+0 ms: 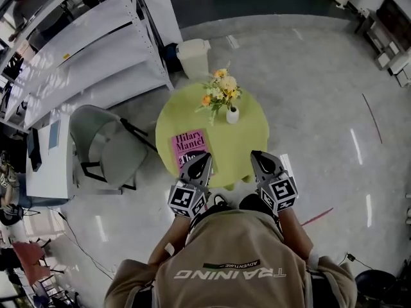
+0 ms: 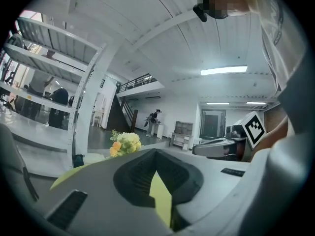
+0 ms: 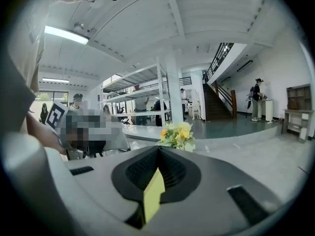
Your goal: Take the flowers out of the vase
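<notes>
A small white vase [image 1: 232,115] with yellow and orange flowers [image 1: 220,90] stands on the far part of a round yellow-green table [image 1: 247,140]. My left gripper [image 1: 204,157] hangs over the table's near edge, above a pink book, shut and holding nothing. Beside it, my right gripper [image 1: 258,154] is also shut and empty. Both point toward the vase from well short of it. The flowers [image 2: 124,142] show just over the closed jaws in the left gripper view, and the flowers [image 3: 177,135] sit likewise in the right gripper view. The vase itself is hidden behind the jaws in both.
A pink book [image 1: 190,147] lies on the table's near left. A grey chair [image 1: 106,146] stands left of the table, with white shelving [image 1: 83,43] behind it. A white bin [image 1: 193,56] stands on the floor beyond the table.
</notes>
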